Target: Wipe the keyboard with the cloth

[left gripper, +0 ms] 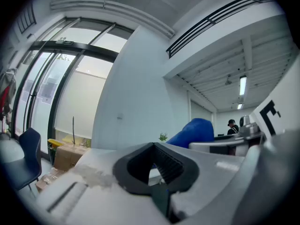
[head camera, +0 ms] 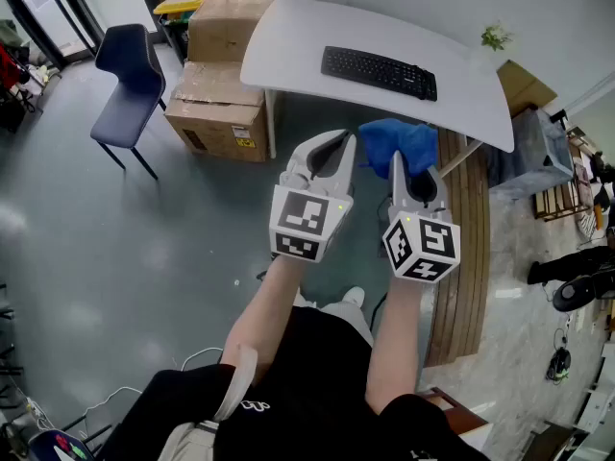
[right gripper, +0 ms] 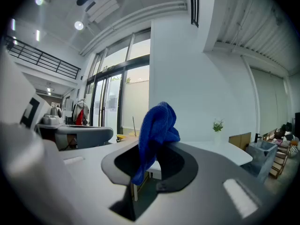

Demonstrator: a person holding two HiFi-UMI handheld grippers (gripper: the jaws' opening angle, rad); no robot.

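1. Our right gripper [head camera: 413, 164] is clamping the blue cloth [head camera: 394, 142] between its jaws, with the bulk bunched above the tips and a tail hanging down through the gap. Our left gripper [head camera: 334, 144] is holding its jaws closed together with nothing between them. Both are hovering in front of us, short of the desk.
2. The white table [head camera: 288, 36] is standing ahead, well apart from both grippers, so we are judging that the wiping has not yet begun and the approach comes first.
3. The black keyboard [head camera: 379, 72] is lying loose near the table's middle. We are expecting it to slide or turn under a sideways stroke, since nothing is steadying it. The empty left gripper could press on one end.
4. The cloth is looking pinched by only a small fold. We are worrying that drag across the keys could pull it free, or that the hard jaw tips could knock the keys instead of the fabric.
5. The small potted plant [head camera: 495, 36] is sitting near the table's far right edge, where a long sweep could tip it.
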